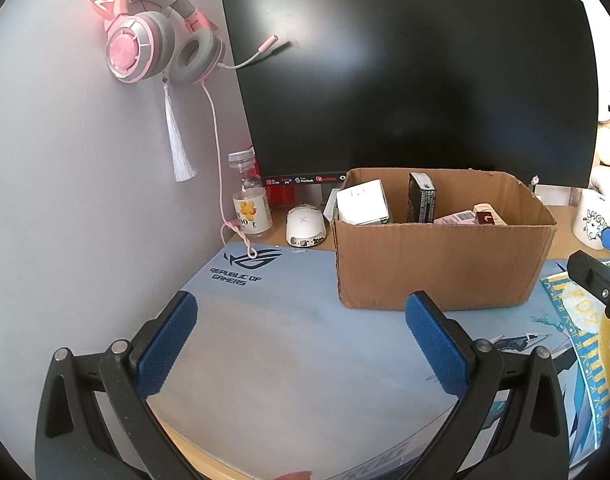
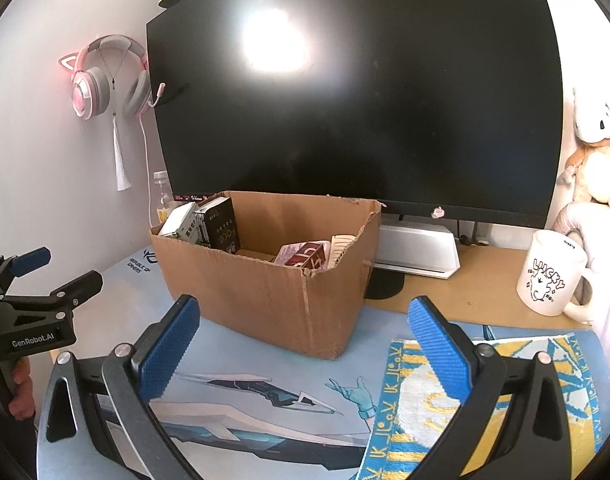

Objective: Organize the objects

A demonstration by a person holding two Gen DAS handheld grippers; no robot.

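1. Left claw (image 1: 301, 336): blue-padded fingers spread wide, holding nothing, poised above the pale blue printed desk mat (image 1: 265, 344).
2. Right claw (image 2: 303, 342): likewise spread wide and empty, above the mat, its right finger over a yellow-and-blue patterned towel (image 2: 413, 412).
3. Open brown cardboard box (image 1: 441, 264) stands on the mat ahead of both claws, apart from them, containing several small cartons.
4. Beyond on the bench: black monitor (image 1: 417, 68), white mouse (image 1: 305, 226), clear bottle (image 1: 251, 204), white printed mug (image 2: 551, 276).
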